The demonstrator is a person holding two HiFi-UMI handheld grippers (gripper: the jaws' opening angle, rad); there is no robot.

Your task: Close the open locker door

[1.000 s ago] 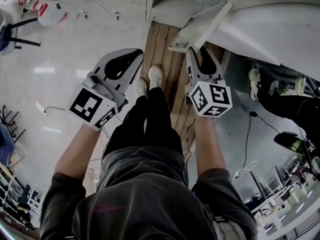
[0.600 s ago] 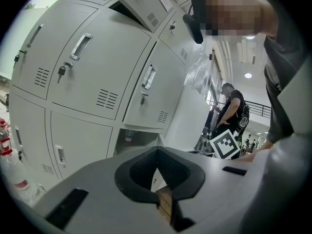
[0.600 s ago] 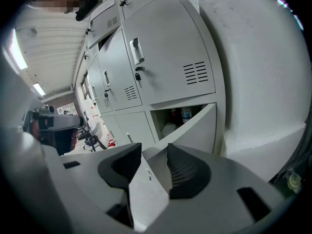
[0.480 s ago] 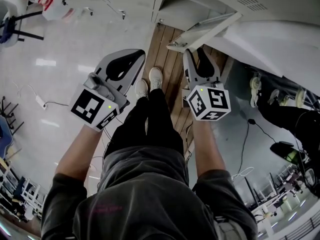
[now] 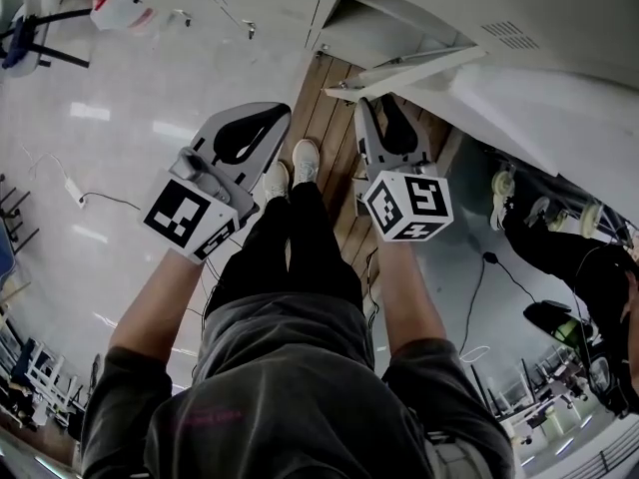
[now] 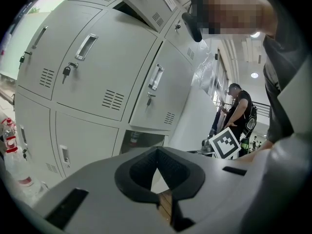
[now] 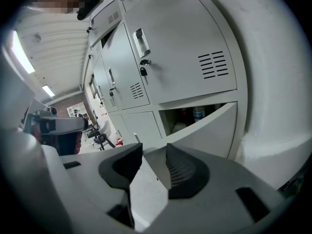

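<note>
Inventory, as you stand:
- Wooden plank floor strip (image 5: 324, 128) under you, with your white sneakers (image 5: 307, 156) at its near edge.
- Glossy pale floor (image 5: 120, 138) on your left.
- Thin cable (image 5: 110, 200) lying on it, ending at a white plug block (image 5: 72, 190).
- White plastic jug (image 5: 125, 13), marked red, far left.
- Bystander in black (image 5: 574, 257) on your right.
- Closed locker doors (image 6: 107, 62) ahead, one with a key (image 6: 66, 72) in its lock.

Premises present as a locker area beside an open workroom or lab hall. A bank of grey metal lockers (image 6: 107, 67) with vent slots, recessed handles and keyed locks lines the far side, above a glossy pale floor (image 5: 110, 168). Loose cables (image 5: 100, 200) trail on the left, a wheeled chair (image 5: 30, 38) stands far left, and ceiling strip lights (image 7: 19, 52) run overhead.
</note>
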